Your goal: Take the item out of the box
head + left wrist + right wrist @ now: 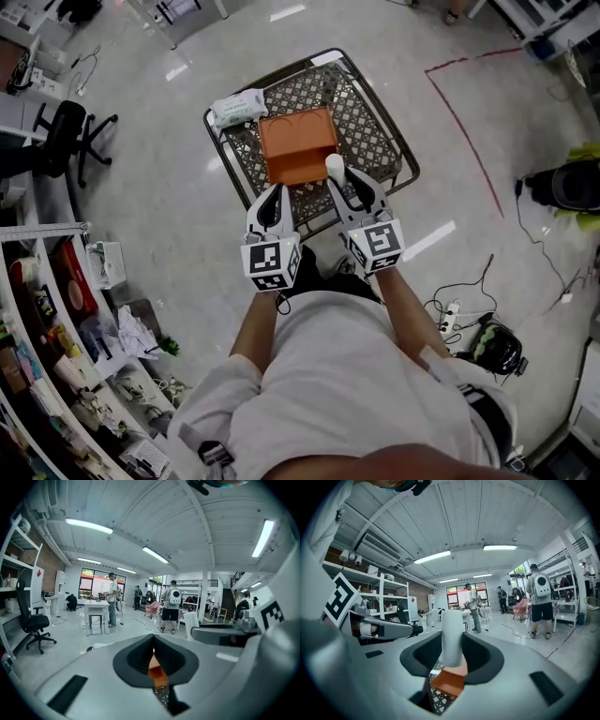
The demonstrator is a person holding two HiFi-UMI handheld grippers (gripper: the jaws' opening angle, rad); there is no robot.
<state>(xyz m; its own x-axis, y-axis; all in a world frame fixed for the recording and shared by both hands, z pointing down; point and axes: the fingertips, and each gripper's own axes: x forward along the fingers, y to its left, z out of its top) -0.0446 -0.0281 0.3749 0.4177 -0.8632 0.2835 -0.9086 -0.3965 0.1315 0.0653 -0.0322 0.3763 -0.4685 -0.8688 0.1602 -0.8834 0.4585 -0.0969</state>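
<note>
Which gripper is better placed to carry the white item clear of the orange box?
Right: the right gripper already clamps the white item above the orange box; the left gripper is not on it.

Left gripper pinching box; right gripper clamping cylinder.

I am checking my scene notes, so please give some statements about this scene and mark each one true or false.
1. The right gripper holds a white cylinder. True.
2. The box is blue. False: it is orange.
3. A wire cart is under the box. True.
4. A white packet lies on the floor. False: it is at the cart's far left corner.
</note>
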